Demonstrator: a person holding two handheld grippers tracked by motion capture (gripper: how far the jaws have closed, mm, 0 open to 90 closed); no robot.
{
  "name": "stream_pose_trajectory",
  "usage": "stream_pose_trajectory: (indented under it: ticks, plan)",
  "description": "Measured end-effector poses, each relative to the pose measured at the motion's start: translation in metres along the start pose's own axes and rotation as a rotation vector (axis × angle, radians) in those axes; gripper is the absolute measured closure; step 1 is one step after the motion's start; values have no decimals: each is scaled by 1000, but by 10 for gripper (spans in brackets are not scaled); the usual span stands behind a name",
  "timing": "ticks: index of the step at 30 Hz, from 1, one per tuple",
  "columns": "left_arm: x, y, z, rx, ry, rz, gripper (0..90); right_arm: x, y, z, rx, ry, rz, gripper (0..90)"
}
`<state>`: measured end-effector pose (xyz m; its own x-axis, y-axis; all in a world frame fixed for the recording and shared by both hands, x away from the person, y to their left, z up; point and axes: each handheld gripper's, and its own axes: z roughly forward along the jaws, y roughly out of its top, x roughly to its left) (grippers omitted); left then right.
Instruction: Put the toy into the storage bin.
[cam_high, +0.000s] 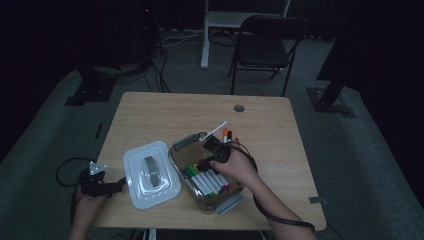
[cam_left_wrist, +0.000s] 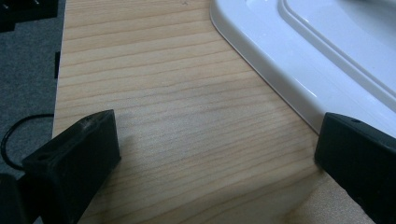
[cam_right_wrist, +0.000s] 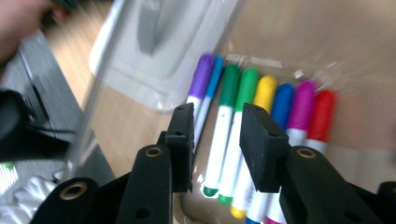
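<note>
Right gripper (cam_right_wrist: 215, 144), jaws parted and holding nothing, hovers over markers (cam_right_wrist: 243, 154) lying in the clear container (cam_high: 231, 202). Left gripper (cam_left_wrist: 210, 154) rests open beside the white lid (cam_left_wrist: 299, 70). Risk: jaws snagging 2 neighbouring markers (tightly packed row).

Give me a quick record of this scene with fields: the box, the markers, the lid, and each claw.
box: clear box on the table, open
markers: a row lying in the box; more lie on the table behind it
lid: white, flat on the table left of the box
right claw: above the markers, open, nothing between the jaws
left claw: low over the table by the lid's edge, open, empty
</note>
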<state>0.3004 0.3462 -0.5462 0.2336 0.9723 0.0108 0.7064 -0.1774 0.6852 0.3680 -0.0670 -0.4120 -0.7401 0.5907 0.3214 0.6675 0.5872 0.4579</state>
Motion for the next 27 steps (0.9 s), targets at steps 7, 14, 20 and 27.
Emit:
stream_pose_trajectory:
  ticks: [7,14,20,27]
  plan:
    - [0,0,0,0,0,0,5,-22,-11,-54,-162,-32,35,618]
    - [0,0,0,2,0,2,5,-68,-35,-70,-235,-116,116,599]
    - [0,0,0,2,0,1,5,-97,-49,-54,-215,-157,193,592]
    - [0,0,0,2,0,1,5,-133,-64,-12,-150,-253,280,592]
